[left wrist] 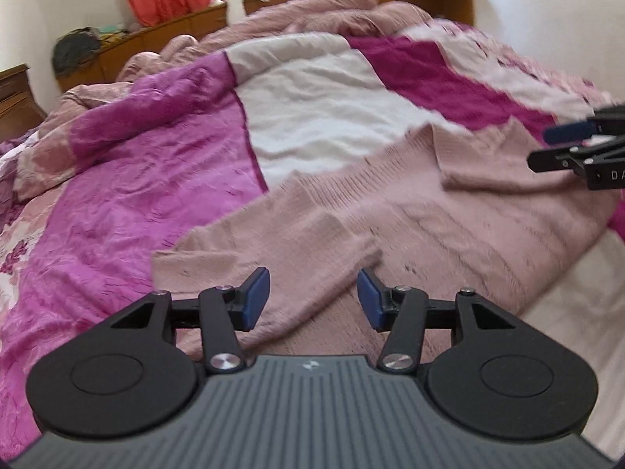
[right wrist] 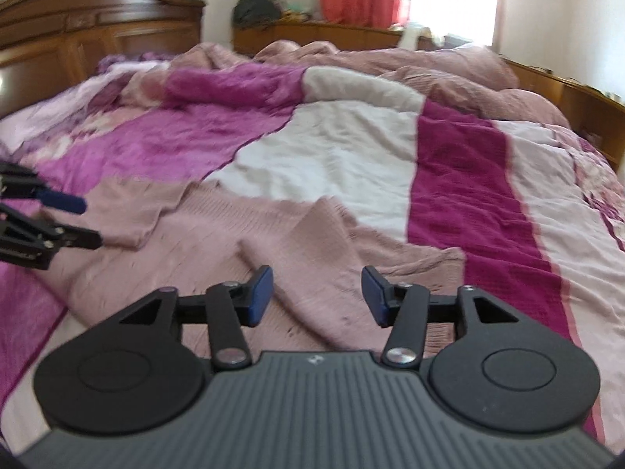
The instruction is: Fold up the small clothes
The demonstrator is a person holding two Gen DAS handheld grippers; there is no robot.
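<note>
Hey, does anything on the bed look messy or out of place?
The pink knit sweater lies rumpled, both sleeves folded inward unevenly. Behind it, the bedcover is wrinkled and bunched toward the headboard. Nothing looks damaged.

Ribbed knit sweater (left wrist: 390, 211), crinkled cloth quilt (left wrist: 136, 179), glossy wood headboard (right wrist: 97, 35).

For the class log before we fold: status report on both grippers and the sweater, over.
Left gripper open, empty, over the pink sweater. Right gripper open, empty. Sweater lies on the bedspread, sleeves folded inward. Nothing in the way.
</note>
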